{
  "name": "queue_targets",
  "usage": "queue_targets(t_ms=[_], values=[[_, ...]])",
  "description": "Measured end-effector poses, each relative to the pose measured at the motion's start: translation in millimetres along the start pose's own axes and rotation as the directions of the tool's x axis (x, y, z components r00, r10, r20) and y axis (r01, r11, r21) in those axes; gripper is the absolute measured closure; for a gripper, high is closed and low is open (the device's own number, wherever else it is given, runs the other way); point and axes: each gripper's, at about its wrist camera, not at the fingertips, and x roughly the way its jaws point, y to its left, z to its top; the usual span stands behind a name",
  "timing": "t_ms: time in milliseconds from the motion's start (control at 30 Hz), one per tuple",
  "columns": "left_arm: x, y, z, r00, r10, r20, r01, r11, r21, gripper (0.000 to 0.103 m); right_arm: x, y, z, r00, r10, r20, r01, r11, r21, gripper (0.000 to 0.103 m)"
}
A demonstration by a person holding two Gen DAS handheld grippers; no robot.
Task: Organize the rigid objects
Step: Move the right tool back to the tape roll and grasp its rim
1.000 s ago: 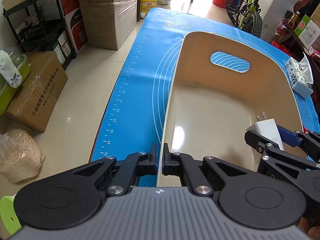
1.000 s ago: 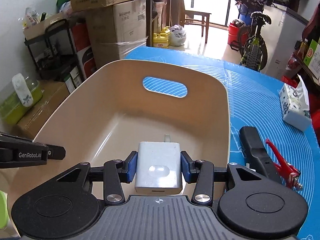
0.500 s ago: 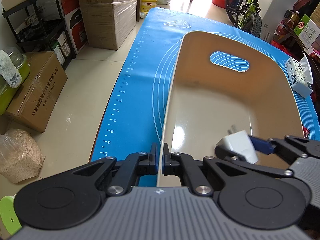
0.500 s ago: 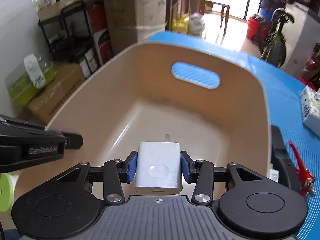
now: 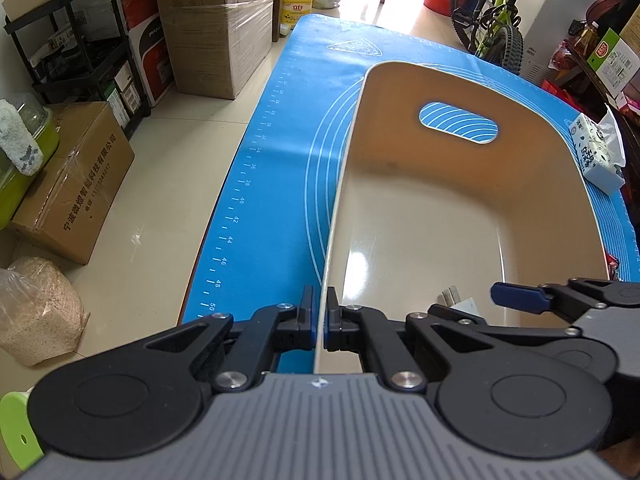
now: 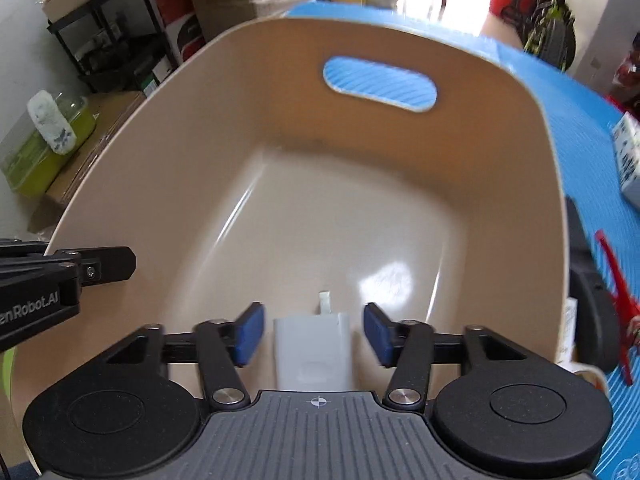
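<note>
Stapler (image 6: 588, 304) & red tool (image 6: 618, 300) beside bin (image 6: 400, 152), right.

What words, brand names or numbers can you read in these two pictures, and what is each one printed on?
"enRobot.AI", cut off at the frame edge: on the black left gripper, seen from the right wrist.
"36, 38, 40, 42, 44, 46, 48, 50": ruler scale on the blue silicone mat.
"空气净化器": tall brown cardboard box.
"宁波微煜智能科技有限公司": low cardboard carton on the floor.
"立白": yellow detergent jug.
Green box and white tissue pack: print too small to read.
</note>
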Motion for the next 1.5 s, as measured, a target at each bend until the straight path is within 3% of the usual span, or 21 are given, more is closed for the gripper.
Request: queue_targets(t_ms=[300,500,633,967,1100,1500], values=[[-0.1,-0.4,-0.3,1.000,0.000,0.000,0.000,1.000,0.000,0.099,-51.3,-10.5,-5.6,0.988,0.029,0.155,-0.030,1.000,0.001,0.027],[-0.1,0.0,0.0,1.000,-0.001,0.000,0.001,1.000,0.000,0.098,-99.9,-32.7,-14.5,0.953,-0.007,0.304,0.002,1.000,0.014,0.026],[-0.1,-0.2,0.0,1.000,0.000,0.000,0.000,1.000,0.000,0.098,-118.1,-60.0,-28.1,0.935,-0.056,0.351,0.034,0.997,0.070,0.026],[0.0,-0.4,0.1,1.000,0.000,-0.001,0.000,1.000,-0.001,0.098,-115.2,-150.0,-73.7,0.935,-0.206,0.289,0.139,0.962,0.235,0.026],[0.0,-0.1,0.3,1.000,0.000,-0.001,0.000,1.000,0.000,0.098,-109.4,-171.3,-88.0,0.935,-0.249,0.254,0.189,0.953,0.238,0.026],[0.0,-0.2,0.4,1.000,0.000,-0.001,0.000,1.000,0.000,0.098,-63.7,-180.3,-105.0,0.964,-0.233,0.127,0.203,0.956,0.213,0.030]])
